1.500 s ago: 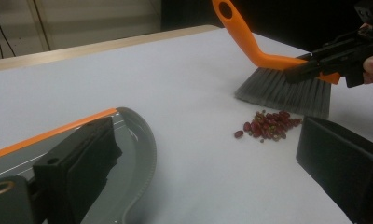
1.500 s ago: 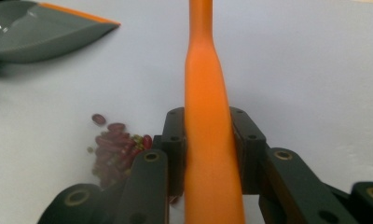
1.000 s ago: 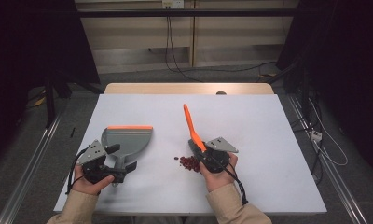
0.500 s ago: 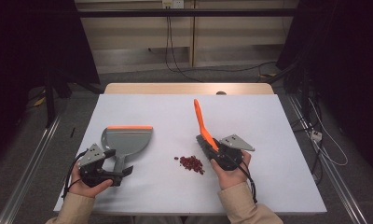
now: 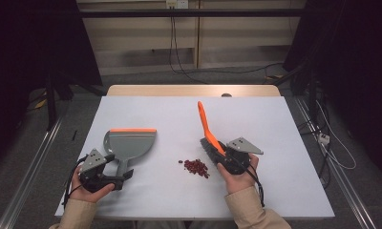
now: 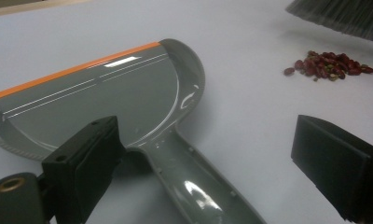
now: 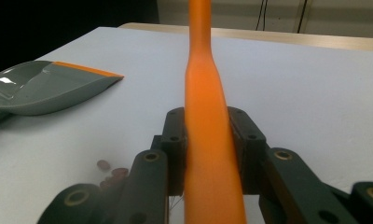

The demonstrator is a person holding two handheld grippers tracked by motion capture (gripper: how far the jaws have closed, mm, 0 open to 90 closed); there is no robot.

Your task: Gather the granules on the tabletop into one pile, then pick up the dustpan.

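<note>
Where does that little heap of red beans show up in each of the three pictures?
High view: red beans lower centre, left of the brush.
Left gripper view: upper right, under the bristles.
Right gripper view: a few at lower left.
Shared landmark: the grey dustpan.

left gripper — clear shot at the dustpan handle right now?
Probably yes. The left gripper has its jaws open on either side of the dustpan handle, nothing between. The brush and beans lie off to the side.
</note>
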